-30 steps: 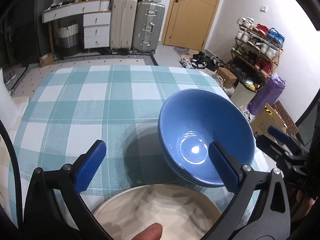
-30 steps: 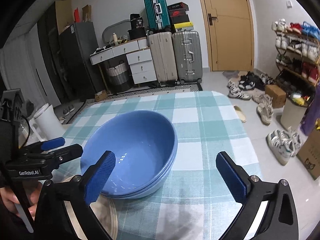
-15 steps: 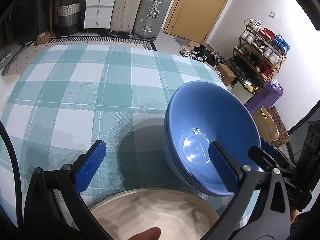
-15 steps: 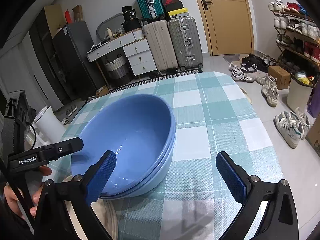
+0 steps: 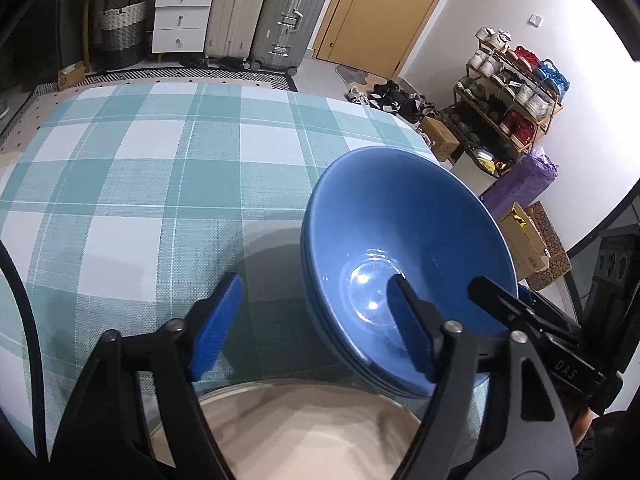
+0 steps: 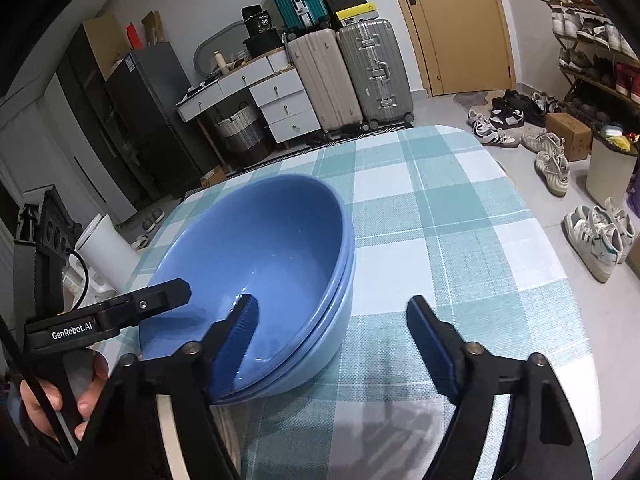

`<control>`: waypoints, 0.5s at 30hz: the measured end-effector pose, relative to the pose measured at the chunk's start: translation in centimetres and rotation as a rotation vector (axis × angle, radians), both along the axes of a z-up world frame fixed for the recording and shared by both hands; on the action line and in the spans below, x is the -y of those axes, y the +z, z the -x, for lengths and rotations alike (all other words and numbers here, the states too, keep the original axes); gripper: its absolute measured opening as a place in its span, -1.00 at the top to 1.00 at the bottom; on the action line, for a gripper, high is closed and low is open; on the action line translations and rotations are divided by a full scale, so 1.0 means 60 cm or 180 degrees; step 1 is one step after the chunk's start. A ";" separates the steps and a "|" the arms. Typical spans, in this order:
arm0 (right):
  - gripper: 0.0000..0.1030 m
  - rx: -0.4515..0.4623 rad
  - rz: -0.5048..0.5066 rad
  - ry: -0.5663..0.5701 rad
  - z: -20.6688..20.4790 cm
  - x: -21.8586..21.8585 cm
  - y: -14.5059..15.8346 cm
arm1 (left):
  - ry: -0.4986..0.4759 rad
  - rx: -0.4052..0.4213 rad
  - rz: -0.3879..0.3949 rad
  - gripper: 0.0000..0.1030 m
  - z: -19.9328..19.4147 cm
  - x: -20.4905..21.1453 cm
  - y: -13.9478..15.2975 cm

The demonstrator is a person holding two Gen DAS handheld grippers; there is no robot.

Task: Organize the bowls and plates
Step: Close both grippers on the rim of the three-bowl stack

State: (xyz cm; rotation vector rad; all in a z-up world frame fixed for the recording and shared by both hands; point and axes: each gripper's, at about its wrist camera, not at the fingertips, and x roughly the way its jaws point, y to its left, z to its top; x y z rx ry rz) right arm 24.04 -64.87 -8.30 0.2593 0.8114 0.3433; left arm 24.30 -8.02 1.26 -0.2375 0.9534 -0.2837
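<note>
A stack of blue bowls [image 5: 400,232] [image 6: 260,240] stands on the teal checked tablecloth [image 5: 140,160]. My left gripper [image 5: 314,292] straddles the stack's near left wall: one blue pad is inside the top bowl, the other outside over the cloth. Its jaws are closing and neither pad touches the wall. My right gripper [image 6: 333,304] straddles the opposite wall the same way, also closing, with its pads clear of the wall. A beige plate [image 5: 312,432] lies just below the left gripper, close to the bowls.
The table's right edge [image 6: 560,248] drops to a floor strewn with shoes [image 6: 600,236]. Suitcases [image 6: 348,76], white drawers [image 6: 280,104] and a door [image 6: 460,28] stand beyond the far edge. A white bin [image 6: 108,248] stands left of the table. A hand [image 6: 48,408] holds the left gripper.
Both grippers have sunk closer to the bowls, and both pairs of jaws have narrowed from wide open. A fingertip that showed over the plate in the left wrist view is gone.
</note>
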 end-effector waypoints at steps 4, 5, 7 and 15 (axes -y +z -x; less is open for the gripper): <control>-0.25 0.0019 -0.0011 0.0060 0.001 -0.005 0.001 | -0.0043 0.0010 0.0041 -0.10 0.004 0.002 0.002; -0.18 0.0021 -0.0021 0.0075 0.002 -0.008 0.002 | -0.0066 0.0013 0.0049 0.01 0.005 0.004 0.003; -0.12 0.0032 -0.0009 0.0094 0.004 -0.012 0.003 | -0.0097 0.0023 0.0069 0.17 0.008 0.007 0.005; 0.19 0.0085 0.0063 0.0047 0.010 -0.018 0.008 | -0.0085 0.0095 0.0011 0.36 0.016 0.015 0.016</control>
